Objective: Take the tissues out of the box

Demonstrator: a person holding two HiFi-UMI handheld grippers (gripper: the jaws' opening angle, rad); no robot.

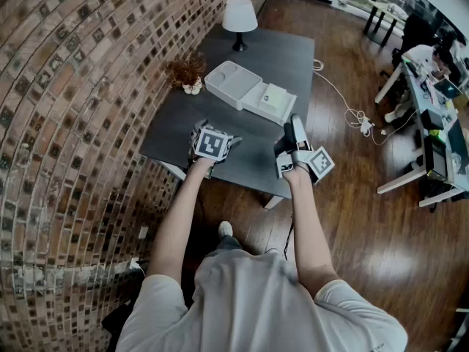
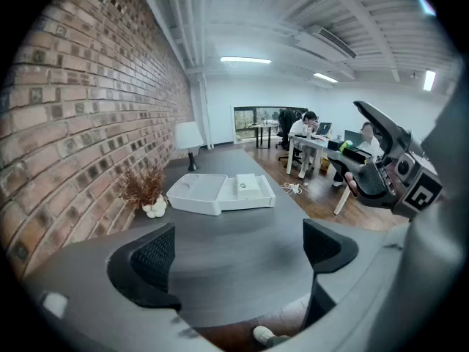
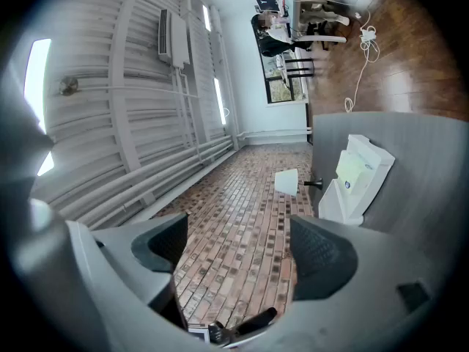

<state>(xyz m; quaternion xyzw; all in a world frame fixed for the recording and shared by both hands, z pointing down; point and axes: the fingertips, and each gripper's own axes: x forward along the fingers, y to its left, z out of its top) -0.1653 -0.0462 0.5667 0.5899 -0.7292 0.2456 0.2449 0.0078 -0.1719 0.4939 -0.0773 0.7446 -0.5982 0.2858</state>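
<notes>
Approach stage: left claw and right claw both gape empty, well short of the box; next, reach what are probably the tissues inside.

Brick wall, glossy wooden floor, dark grey table with white lamp, office desks beyond.

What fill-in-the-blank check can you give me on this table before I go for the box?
1. The jaws of the left gripper and the right gripper both stand ____, with nothing between them.
2. The dried plant stands between the white box and the ____ wall.
3. The lamp stands at the ____ end of the table, beyond the box as seen from the grippers.

Missing words: open; brick; far.
</notes>
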